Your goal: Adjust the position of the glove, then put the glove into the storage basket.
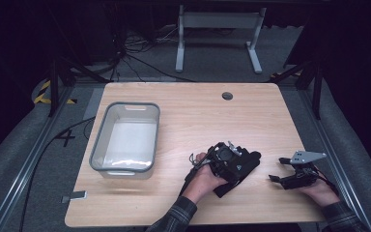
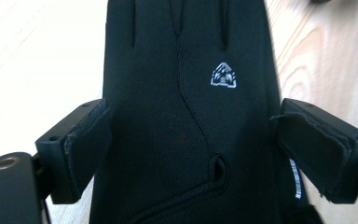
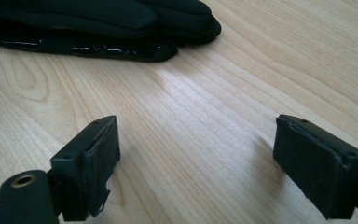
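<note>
Down on the tabletop (image 1: 188, 116), a black glove (image 1: 244, 164) lies flat near the front edge, a little right of the middle. It carries a small white logo (image 2: 223, 76) on its back, and a seam (image 2: 191, 107) curves down toward a short slit near the cuff. In the right gripper view the glove's fingertips (image 3: 186, 28) lie at the top of the picture, with a glossy strip along the underside.

The left claw (image 1: 229, 157) sits over the glove, held by the left hand (image 1: 205, 181), whose plaid sleeve (image 1: 176, 217) comes in from the bottom edge. In the left gripper view its two pads (image 2: 91, 144) stand wide, one on each side of the glove, with the cloth lying between them. The pads sit just beside the glove's edges; they do not squeeze it, and the cloth is not bunched.

The right claw (image 1: 282, 169) is to the right of the glove and apart from it, low over bare wood, held by the right hand (image 1: 321, 191). A grey plate (image 1: 306, 156) tops it. In its own view the two pads (image 3: 98, 161) are spread wide with wood grain between them and nothing in the gap.

A grey bin (image 1: 125, 137) with a pale inside stands on the left half of the tabletop, well apart from the glove. A round cable hole (image 1: 227, 95) sits near the far edge.
</note>
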The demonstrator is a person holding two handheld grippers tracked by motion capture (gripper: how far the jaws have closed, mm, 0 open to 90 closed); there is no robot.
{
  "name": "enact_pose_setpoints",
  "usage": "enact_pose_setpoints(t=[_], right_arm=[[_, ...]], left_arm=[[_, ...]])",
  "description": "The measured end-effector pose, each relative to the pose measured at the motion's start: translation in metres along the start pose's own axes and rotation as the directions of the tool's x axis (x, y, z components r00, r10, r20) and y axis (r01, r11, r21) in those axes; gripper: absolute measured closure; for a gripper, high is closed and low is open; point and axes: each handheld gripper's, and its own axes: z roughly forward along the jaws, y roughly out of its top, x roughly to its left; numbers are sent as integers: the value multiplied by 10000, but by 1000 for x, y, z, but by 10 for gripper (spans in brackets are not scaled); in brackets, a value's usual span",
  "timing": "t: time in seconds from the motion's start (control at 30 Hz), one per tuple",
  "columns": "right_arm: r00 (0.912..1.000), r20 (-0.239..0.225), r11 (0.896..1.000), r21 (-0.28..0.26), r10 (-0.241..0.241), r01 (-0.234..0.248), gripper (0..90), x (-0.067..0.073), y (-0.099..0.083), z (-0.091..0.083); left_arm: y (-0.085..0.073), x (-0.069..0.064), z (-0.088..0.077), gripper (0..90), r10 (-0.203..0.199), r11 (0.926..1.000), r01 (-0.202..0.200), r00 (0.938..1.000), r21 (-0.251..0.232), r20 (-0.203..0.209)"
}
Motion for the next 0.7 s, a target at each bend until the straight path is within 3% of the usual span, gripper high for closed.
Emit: enact_pose_setpoints(t=[0.2,0.47,0.53,0.6,0.7], right_arm=[[10000,-41,9998,-189,-36,35,126,-1,-2,2],[10000,-40,9998,-188,-33,32,126,-1,-2,2],[10000,-41,9998,-190,-30,29,126,-1,-2,2],[10000,-15,9998,-178,-5,5,126,-1,-2,1],[10000,13,9998,-174,21,-21,126,0,-3,0]], left_arm=[[-1,-3,6,95,178,9997,-173,9993,156,-326],[-3,-2,11,54,-27,9999,34,9990,157,-445],[-5,3,14,32,-514,9984,518,9986,220,-155],[-6,4,15,9,-529,9984,532,9985,194,-141],[-5,2,12,53,-368,9990,368,9993,268,-4]])
